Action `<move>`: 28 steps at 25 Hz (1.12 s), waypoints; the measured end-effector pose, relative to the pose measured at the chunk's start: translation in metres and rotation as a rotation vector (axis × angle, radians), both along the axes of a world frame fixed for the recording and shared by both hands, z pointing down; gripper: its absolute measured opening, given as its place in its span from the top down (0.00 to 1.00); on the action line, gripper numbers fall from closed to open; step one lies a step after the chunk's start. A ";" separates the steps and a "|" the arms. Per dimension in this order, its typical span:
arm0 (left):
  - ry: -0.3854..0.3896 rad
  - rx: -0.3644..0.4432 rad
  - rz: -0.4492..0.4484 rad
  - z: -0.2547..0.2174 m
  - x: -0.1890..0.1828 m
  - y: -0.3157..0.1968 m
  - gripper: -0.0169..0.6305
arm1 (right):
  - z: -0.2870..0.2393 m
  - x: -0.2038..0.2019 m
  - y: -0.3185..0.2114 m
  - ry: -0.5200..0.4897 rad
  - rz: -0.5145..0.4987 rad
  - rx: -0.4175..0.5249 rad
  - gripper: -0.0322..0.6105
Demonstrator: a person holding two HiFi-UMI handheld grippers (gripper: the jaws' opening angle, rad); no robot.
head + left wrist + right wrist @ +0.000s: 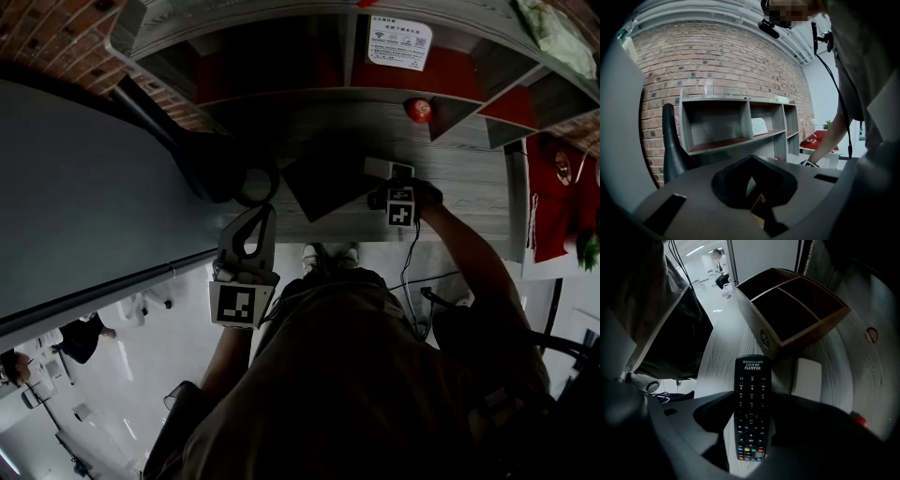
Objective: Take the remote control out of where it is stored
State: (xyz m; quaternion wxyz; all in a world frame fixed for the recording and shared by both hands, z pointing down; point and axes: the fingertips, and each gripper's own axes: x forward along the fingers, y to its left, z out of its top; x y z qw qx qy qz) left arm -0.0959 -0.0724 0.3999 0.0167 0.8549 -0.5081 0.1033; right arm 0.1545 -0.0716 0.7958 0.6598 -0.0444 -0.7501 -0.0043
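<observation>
Black remote control (752,380): out of the box and over the grey desk, buttons facing up. Its coloured-button end sits low between the right gripper's jaws.
Right gripper (752,427): pointing straight down at the desk. The jaws are set wide, one along each long edge of the remote control. It looks to be gripping it across the width, though a sliver of desk shows along one edge and the light there is poor.
Wooden box (757,324): brown, with two open compartments that are dark inside. It stands on the desk just past the remote control's top end.
White pad (807,378): flat on the desk, just beside the remote control, on the side away from the person's body.
Left gripper (265,217): held roughly level off the desk's near edge, in front of the person. Its jaws are together, tips touching.
Grey desk (719,352): pale wood grain, running from the person out to the shelf unit.
Shelf unit (744,117): grey boards with reddish floors, at the back of the desk against the brick wall (722,61). A white printed card (400,42) leans in one compartment.
Red ball (419,110): small, on the desk in front of the shelf unit, beyond the right gripper.
Person: leaning over the desk, right arm stretched down to the right gripper.
</observation>
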 end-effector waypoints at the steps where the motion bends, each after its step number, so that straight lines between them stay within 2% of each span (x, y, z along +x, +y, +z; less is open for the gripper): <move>1: 0.009 0.005 0.005 -0.001 0.001 0.001 0.96 | 0.001 0.001 0.001 0.001 0.003 -0.006 0.56; 5: 0.004 0.013 0.022 -0.002 0.007 0.004 0.96 | 0.003 -0.001 0.005 -0.012 0.016 -0.021 0.56; 13: -0.003 -0.005 0.010 0.001 0.008 0.006 0.96 | 0.008 -0.003 0.006 -0.039 0.019 0.006 0.56; 19: -0.004 -0.008 0.012 0.005 0.012 0.008 0.96 | 0.010 -0.003 0.004 -0.076 0.065 0.000 0.56; 28: -0.009 0.005 0.018 -0.001 0.021 0.009 0.96 | 0.008 -0.003 0.006 -0.067 0.094 -0.027 0.56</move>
